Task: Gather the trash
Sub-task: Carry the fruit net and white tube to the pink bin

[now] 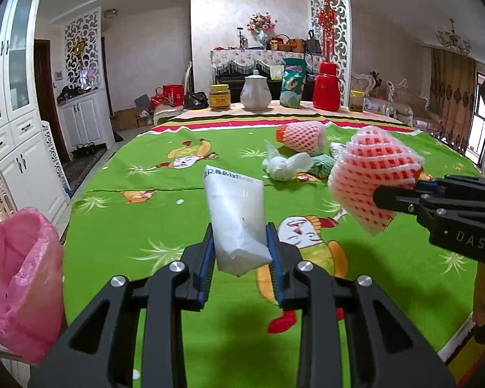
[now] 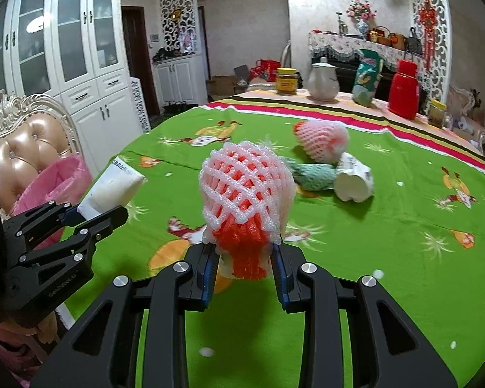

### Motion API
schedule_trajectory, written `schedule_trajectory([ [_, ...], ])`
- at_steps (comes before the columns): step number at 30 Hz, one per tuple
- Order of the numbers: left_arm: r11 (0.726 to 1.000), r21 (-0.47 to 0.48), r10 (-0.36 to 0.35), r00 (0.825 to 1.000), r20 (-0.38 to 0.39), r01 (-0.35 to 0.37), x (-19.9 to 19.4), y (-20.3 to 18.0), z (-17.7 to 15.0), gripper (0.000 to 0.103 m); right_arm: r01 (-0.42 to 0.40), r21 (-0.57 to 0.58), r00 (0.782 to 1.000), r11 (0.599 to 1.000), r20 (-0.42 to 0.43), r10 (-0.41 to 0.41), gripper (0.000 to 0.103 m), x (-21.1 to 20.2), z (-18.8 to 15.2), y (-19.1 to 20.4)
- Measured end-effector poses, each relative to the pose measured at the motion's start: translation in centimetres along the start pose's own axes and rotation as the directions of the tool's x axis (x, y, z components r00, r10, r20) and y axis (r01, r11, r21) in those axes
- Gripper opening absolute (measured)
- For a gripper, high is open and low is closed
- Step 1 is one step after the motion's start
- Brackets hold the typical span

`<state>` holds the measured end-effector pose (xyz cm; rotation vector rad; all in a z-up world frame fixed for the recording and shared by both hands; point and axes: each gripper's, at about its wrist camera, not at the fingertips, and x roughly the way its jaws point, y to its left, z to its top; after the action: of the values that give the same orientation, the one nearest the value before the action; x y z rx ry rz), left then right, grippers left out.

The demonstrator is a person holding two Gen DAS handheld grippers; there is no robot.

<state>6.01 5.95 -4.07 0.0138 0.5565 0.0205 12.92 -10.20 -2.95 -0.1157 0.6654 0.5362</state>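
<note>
My left gripper is shut on a white plastic packet and holds it above the green tablecloth. It also shows in the right wrist view with the packet. My right gripper is shut on a pink and red foam fruit net, lifted off the table; it shows in the left wrist view with the net. A pink trash bag hangs open at the table's left edge, left of my left gripper; it also shows in the right wrist view.
On the table lie another pink foam net, a green foam net, a crushed white cup and a crumpled white tissue. At the far edge stand jars, a white teapot, a green bag and a red flask. A padded chair stands behind the bag.
</note>
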Motion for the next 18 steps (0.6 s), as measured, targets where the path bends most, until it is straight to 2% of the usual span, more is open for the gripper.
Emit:
schedule_trajectory([
  [9,0.996,-0.067,0.065,0.996,0.057,-0.061,-2.8,5.1,-0.3,0.029,-0.049,-0.043,0.997,0.998,0.059,0.051,0.03,0.8,2.1,5.0],
  [18,0.974,-0.14,0.194,0.975,0.111,-0.178,-6.8,12.0,-1.2,0.03,-0.141,-0.102,0.985,0.985,0.087,0.15,0.03,2.7,4.9,11.8],
])
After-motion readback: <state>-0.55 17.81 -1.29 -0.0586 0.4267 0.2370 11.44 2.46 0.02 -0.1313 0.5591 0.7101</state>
